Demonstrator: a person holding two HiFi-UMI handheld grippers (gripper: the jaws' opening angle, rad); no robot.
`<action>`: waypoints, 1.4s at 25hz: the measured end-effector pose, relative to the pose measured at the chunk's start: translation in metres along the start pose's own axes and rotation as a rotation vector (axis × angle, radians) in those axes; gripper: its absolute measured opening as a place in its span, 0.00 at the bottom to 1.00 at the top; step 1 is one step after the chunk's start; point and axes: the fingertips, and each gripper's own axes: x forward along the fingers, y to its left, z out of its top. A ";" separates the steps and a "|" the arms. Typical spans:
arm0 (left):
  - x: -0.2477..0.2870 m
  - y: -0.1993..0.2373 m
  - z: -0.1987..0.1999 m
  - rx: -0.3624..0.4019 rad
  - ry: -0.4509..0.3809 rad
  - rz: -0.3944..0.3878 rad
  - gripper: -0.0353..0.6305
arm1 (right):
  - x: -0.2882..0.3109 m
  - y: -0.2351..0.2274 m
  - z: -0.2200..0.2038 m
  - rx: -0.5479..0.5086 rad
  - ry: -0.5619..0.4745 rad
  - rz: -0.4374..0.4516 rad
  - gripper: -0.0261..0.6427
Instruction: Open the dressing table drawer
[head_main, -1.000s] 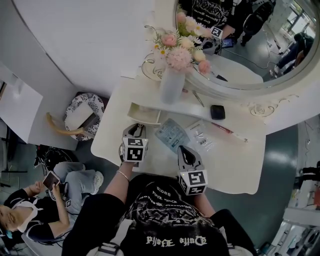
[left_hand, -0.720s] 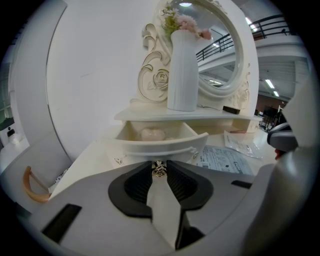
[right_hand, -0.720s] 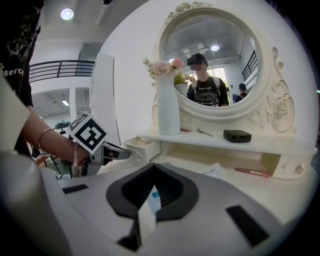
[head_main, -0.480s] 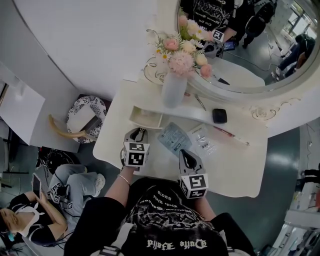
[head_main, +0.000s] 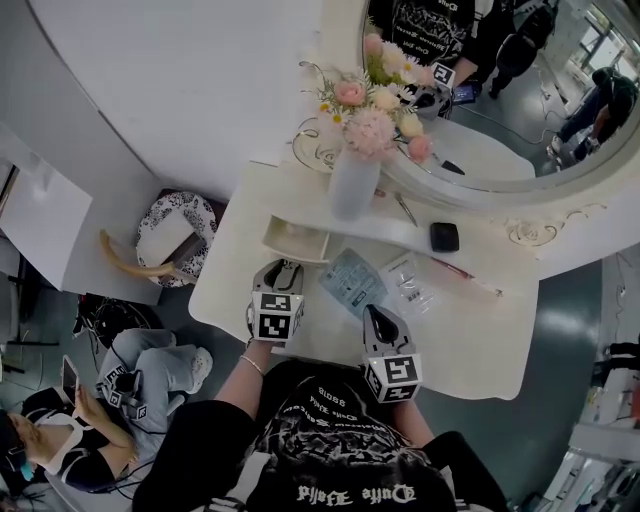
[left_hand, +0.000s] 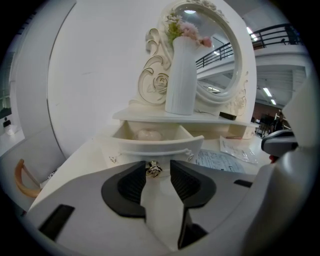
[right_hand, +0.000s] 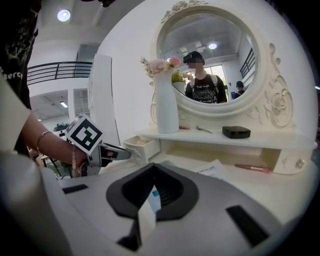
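The small white drawer under the dressing table's shelf stands pulled out, with a pale round thing inside it. Its metal rose knob sits between the pads of my left gripper, whose jaws are opening; a gap shows on the knob's right side. The drawer front is right ahead of the jaws. My right gripper hovers over the tabletop to the right, its tips together and nothing in them. In the right gripper view the left gripper points at the drawer.
A white vase of pink flowers stands on the shelf above the drawer, with a black box further right. Plastic packets lie on the table. An oval mirror backs the table. A person sits on the floor at the lower left.
Both grippers and the pulled-out drawer keep their places. The head view has drifted slightly, and the seated person at the lower left has shifted.
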 end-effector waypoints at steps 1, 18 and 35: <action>0.000 -0.001 0.000 -0.001 -0.003 -0.003 0.28 | 0.000 -0.001 0.000 0.006 0.001 -0.001 0.06; -0.009 -0.002 0.004 -0.060 -0.046 0.053 0.40 | 0.005 -0.015 0.000 0.036 0.016 0.030 0.06; -0.030 -0.012 0.003 -0.108 -0.105 0.089 0.40 | -0.002 -0.033 -0.003 0.026 0.036 0.040 0.06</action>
